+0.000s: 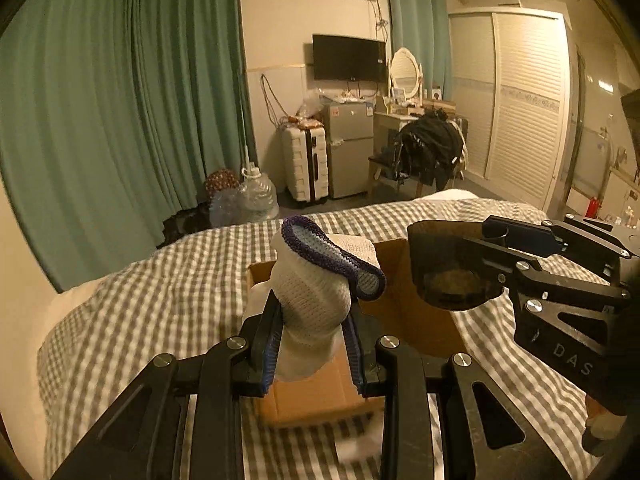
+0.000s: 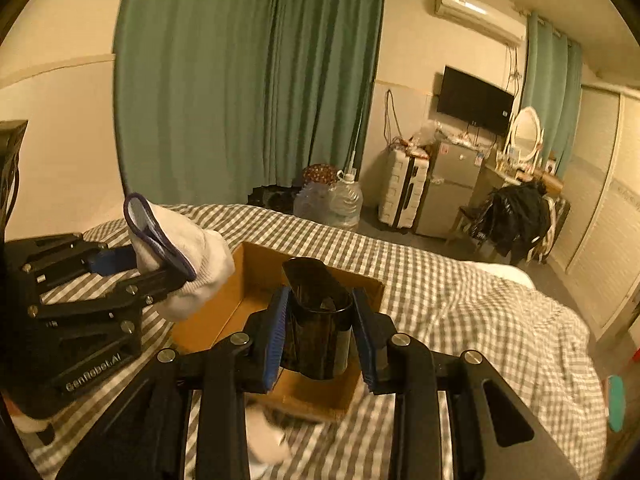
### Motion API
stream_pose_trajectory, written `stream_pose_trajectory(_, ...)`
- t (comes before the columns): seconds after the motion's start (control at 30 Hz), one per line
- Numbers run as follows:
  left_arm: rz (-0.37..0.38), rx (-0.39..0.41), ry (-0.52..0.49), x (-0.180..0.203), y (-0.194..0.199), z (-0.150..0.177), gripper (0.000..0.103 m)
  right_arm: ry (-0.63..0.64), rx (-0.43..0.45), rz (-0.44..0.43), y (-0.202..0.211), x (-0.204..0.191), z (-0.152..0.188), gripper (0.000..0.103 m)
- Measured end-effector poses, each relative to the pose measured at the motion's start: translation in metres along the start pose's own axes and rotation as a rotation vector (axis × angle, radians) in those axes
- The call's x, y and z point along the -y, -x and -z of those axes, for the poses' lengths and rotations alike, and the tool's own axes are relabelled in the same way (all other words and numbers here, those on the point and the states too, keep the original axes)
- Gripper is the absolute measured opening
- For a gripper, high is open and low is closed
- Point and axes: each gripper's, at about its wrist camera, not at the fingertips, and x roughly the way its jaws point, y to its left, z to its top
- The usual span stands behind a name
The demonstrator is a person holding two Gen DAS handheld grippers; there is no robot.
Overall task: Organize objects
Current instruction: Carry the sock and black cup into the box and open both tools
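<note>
My left gripper [image 1: 314, 344] is shut on a white sock with a purple cuff [image 1: 316, 288] and holds it above an open cardboard box [image 1: 312, 396] on the bed. My right gripper [image 2: 320, 336] is shut on a dark cup [image 2: 318, 320] and holds it over the same box [image 2: 252, 280]. In the left wrist view the right gripper [image 1: 496, 264] with the cup [image 1: 452, 268] is to the right of the sock. In the right wrist view the left gripper [image 2: 160, 268] with the sock [image 2: 184, 256] is to the left of the cup.
The box lies on a bed with a grey checked cover [image 1: 160, 300]. Another white cloth item [image 2: 264, 432] lies on the cover near the box's front. Beyond the bed are green curtains [image 1: 120, 120], water jugs [image 1: 256, 196], a suitcase [image 1: 304, 164], a small fridge [image 1: 348, 148] and a wardrobe [image 1: 520, 100].
</note>
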Motion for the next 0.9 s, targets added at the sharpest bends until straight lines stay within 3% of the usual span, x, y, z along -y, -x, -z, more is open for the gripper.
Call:
stream_pose_trajectory(0.23,0.009,-0.080,-0.017,-0.004,-0.084,0.012,0.029,-0.060,-0.083,-0.038,-0.090,0.023,0.005,0.031)
stream_pose_trajectory(0.37,0.021,-0.127,-0.016,-0.004,-0.111,0.028,0.029,-0.074,-0.145,-0.058,-0.133,0.029,0.023,0.031)
stream_pose_trajectory(0.5,0.044,-0.165,-0.017,0.002,-0.121,0.039,0.031,-0.087,-0.186,-0.054,-0.149,0.030,0.040,0.031)
stream_pose_trajectory(0.57,0.068,-0.178,-0.026,0.006,-0.115,0.041,0.043,-0.092,-0.194,-0.042,-0.148,0.032,0.041,0.031)
stream_pose_trajectory(0.6,0.070,-0.175,-0.029,0.006,-0.112,0.042,0.058,-0.099,-0.183,-0.039,-0.146,0.034,0.039,0.035)
stream_pose_trajectory(0.63,0.060,-0.160,-0.031,0.008,-0.105,0.042,0.070,-0.108,-0.168,-0.034,-0.141,0.036,0.038,0.052)
stream_pose_trajectory(0.67,0.047,-0.139,-0.035,0.009,-0.096,0.041,0.073,-0.123,-0.149,-0.027,-0.132,0.039,0.036,0.064)
stream_pose_trajectory(0.7,0.039,-0.128,-0.037,0.011,-0.089,0.041,0.078,-0.131,-0.138,-0.026,-0.126,0.039,0.035,0.065)
stream_pose_trajectory(0.9,0.007,-0.123,0.012,-0.001,-0.035,0.037,0.080,-0.125,-0.078,-0.013,-0.065,0.035,0.017,0.065)
